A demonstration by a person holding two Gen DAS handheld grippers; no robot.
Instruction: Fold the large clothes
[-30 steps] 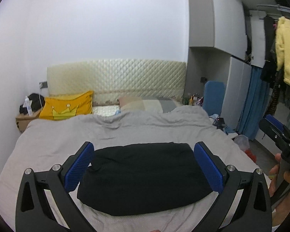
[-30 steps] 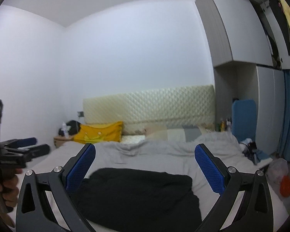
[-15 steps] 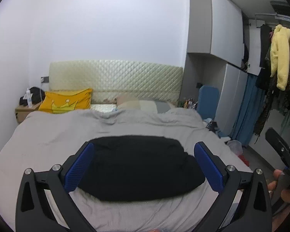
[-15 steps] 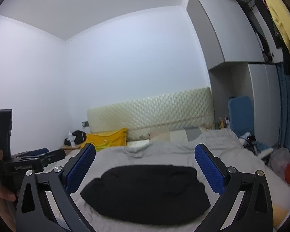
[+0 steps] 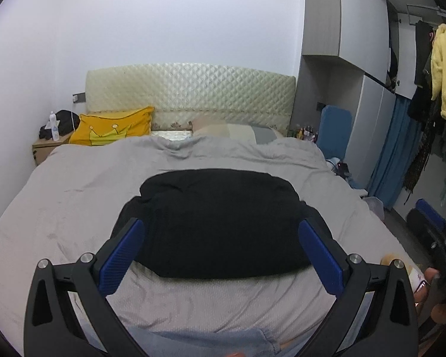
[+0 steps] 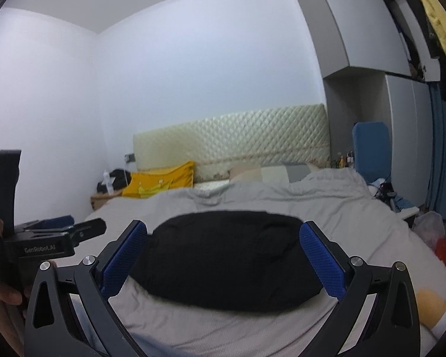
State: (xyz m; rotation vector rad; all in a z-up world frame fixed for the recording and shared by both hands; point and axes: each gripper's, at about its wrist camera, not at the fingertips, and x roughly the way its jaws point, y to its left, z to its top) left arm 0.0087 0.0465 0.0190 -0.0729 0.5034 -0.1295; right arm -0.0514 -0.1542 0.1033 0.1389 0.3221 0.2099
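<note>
The folded black garment (image 5: 220, 223) lies flat on the grey bed (image 5: 74, 196), ahead of both grippers. The left gripper (image 5: 221, 248) and right gripper (image 6: 223, 255) hover with fingers spread wide, holding and touching nothing.

free: grey bed cover (image 5: 74, 202) bare along left, right, near edges | obstacle: black garment (image 5: 220, 223) mid-bed; yellow pillow (image 5: 113, 129) at head-left corner

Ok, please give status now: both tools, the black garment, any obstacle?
Left tool open, empty. Right tool open, empty. Black garment folded on the grey duvet, untouched. Nothing in the way.
</note>
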